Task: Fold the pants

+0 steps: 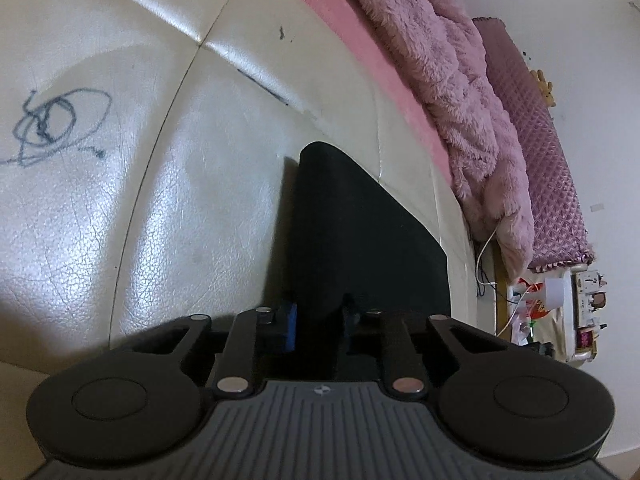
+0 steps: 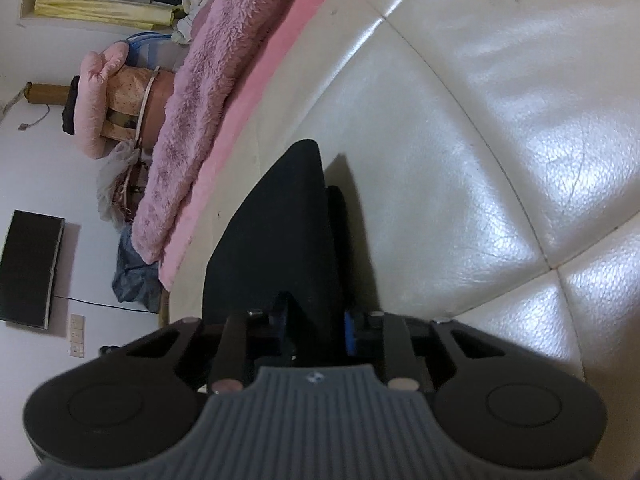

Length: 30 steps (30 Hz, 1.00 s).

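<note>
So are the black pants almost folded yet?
Partly, it seems. The black pants lie on the cream cushion with an extra layer showing at one edge, so perhaps one fold is done. The left gripper and right gripper each pinch a bit of cloth. Further folds probably remain.
</note>
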{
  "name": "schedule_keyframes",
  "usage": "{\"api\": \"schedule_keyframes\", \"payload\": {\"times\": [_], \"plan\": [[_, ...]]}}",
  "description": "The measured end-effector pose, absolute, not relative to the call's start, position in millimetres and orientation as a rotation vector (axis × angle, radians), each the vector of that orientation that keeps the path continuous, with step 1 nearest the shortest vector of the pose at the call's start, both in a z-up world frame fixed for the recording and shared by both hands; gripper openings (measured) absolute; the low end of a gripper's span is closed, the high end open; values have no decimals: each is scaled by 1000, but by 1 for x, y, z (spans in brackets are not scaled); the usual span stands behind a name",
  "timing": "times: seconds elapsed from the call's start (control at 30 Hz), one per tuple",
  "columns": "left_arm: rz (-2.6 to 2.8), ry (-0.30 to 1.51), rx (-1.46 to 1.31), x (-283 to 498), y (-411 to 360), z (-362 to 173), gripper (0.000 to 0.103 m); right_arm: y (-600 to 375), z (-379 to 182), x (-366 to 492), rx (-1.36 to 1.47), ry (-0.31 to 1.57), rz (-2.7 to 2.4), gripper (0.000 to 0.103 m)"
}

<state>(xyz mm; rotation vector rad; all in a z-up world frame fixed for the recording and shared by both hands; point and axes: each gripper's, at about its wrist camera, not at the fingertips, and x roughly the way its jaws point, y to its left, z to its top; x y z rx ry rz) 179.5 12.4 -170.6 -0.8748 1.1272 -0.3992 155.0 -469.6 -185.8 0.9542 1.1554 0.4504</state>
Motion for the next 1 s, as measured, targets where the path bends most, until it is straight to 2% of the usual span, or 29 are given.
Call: {"api": "schedule_keyframes", "payload": {"times": [0.4, 0.73, 1.0], "plan": [[-361, 1071, -873, 177, 59, -143, 19, -424, -147, 162, 863, 1153, 443, 16], [-268, 1002, -845, 191, 138, -101, 19, -324, -112, 208, 811, 1158, 549, 15], [-188, 986, -789, 229, 190, -87, 19, -238, -114, 261, 800, 1181, 613, 15]]}}
